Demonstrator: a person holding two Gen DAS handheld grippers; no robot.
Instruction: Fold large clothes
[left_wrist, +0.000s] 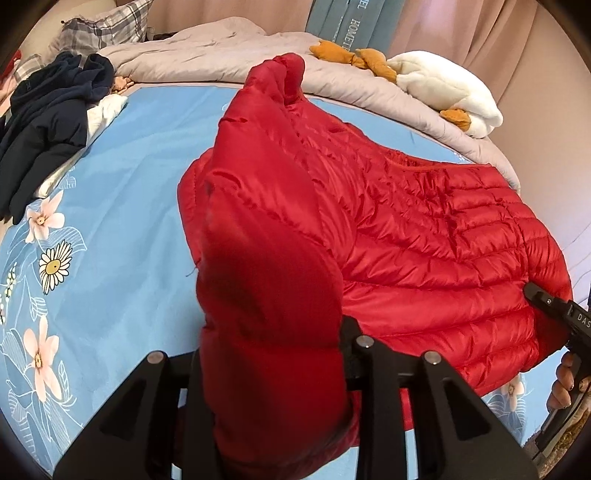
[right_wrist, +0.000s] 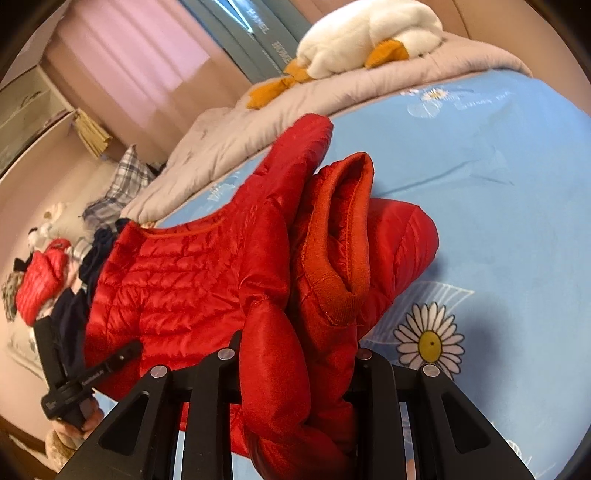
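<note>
My two wrist fisheyes look steeply down, very close, over their grippers; both share the red jacket (left_wrist: 424, 229) and bed (right_wrist: 498, 184).

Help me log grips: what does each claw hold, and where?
Both hold the red puffer jacket: left claw pinches a bunched sleeve; right claw clamps bunched fabric near the collar.

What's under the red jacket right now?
The red puffer jacket lies on the blue floral bedsheet, which shows all around it. Anything directly beneath the jacket is covered, so I cannot tell what else is there.
</note>
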